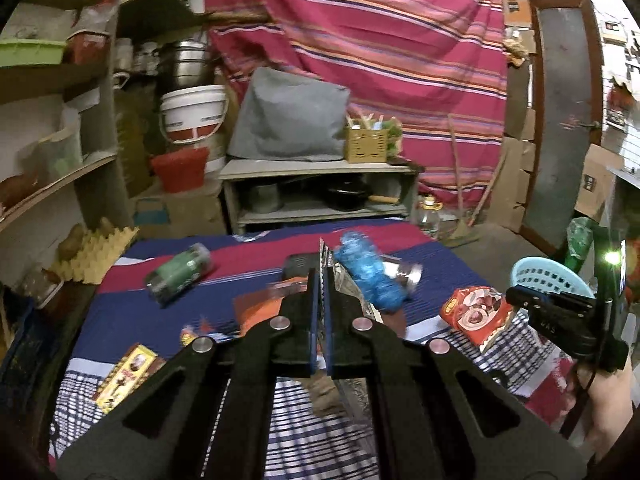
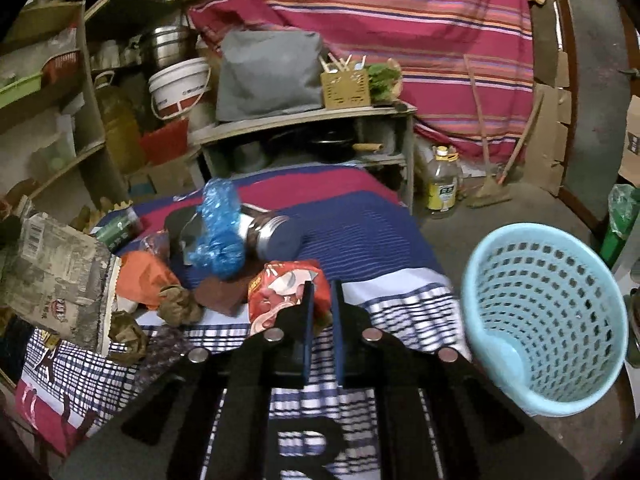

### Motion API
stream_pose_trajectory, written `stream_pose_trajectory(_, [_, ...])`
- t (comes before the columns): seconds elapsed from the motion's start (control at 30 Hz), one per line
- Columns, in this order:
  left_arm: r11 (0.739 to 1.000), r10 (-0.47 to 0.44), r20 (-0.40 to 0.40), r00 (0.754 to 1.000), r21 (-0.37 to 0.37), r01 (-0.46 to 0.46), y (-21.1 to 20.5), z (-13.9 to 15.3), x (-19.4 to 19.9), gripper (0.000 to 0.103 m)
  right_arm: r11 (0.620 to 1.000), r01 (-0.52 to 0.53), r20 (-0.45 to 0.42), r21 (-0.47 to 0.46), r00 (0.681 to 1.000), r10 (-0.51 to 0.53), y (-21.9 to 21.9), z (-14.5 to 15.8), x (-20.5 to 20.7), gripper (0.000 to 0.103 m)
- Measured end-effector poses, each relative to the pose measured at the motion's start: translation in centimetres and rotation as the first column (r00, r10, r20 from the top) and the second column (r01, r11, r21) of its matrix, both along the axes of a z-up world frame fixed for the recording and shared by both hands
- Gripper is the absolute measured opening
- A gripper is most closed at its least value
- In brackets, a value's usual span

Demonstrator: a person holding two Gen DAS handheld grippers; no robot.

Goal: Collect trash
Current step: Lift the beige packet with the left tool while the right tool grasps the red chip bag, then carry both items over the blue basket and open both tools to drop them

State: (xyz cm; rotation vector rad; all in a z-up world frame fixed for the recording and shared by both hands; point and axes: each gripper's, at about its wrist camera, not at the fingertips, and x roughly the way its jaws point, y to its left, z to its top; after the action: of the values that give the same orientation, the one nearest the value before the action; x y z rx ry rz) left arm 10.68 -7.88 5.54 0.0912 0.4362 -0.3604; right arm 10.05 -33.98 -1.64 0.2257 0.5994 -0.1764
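Observation:
Trash lies on a table covered in striped cloth (image 1: 256, 248). My left gripper (image 1: 322, 276) is shut on a thin silvery wrapper (image 1: 325, 254) held edge-on; the same wrapper shows large at the left of the right wrist view (image 2: 56, 276). My right gripper (image 2: 321, 286) is shut on a red snack packet (image 2: 280, 292), which also shows in the left wrist view (image 1: 476, 312). A light blue mesh basket (image 2: 548, 316) stands right of the table. A blue plastic bag (image 1: 370, 276), a green-labelled jar (image 1: 178, 274) and a yellow-red box (image 1: 128, 376) lie on the cloth.
An orange wrapper (image 2: 146, 276), brown crumpled paper (image 2: 180, 304) and a steel flask (image 2: 272, 236) lie mid-table. A low shelf with pots (image 1: 316, 200) stands behind the table, wall shelves at left, an oil bottle (image 2: 442, 184) on the floor.

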Motion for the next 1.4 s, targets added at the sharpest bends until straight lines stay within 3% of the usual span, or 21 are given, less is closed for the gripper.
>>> stream_pose_trajectory(0.4, [0.985,-0.175,-0.016,0.984,-0.003,0.175,-10.8,0.4,-0.3,0.001,0.989,0.140,0.045,-0.039,0.989,-0.138,-8.5,3.0,-5.8,0.009])
stream_pose_trajectory(0.8, [0.932,-0.362,-0.055,0.931,0.001,0.363,-25.7,-2.3,-0.5,0.001,0.943,0.319,0.021,-0.091,0.948,-0.318,-19.2,2.9,-10.5,0.009])
stream_pose_trajectory(1.03, [0.919,-0.393,-0.113,0.912,-0.010,0.395,-31.1,-5.0,0.9,0.001,0.924,0.368,0.006,-0.104,0.929,-0.369,-22.9,1.9,-10.8,0.009])
stream_pose_trajectory(1.3, [0.922,-0.371,-0.104,0.923,0.077,0.380,-34.8,-7.6,1.6,0.002,0.924,0.375,-0.006,-0.073,0.926,-0.376,-24.4,0.3,-10.2,0.009])
stream_pose_trajectory(1.37, [0.924,-0.364,-0.102,0.926,0.086,0.373,-35.0,-7.8,1.9,0.006,0.926,0.370,-0.005,-0.072,0.928,-0.371,-24.5,0.0,-10.0,0.009])
stream_pose_trajectory(1.4, [0.924,-0.363,-0.105,0.926,0.086,0.372,-35.0,-7.9,2.0,0.013,0.927,0.368,-0.005,-0.069,0.929,-0.369,-24.6,-0.1,-9.9,0.009])
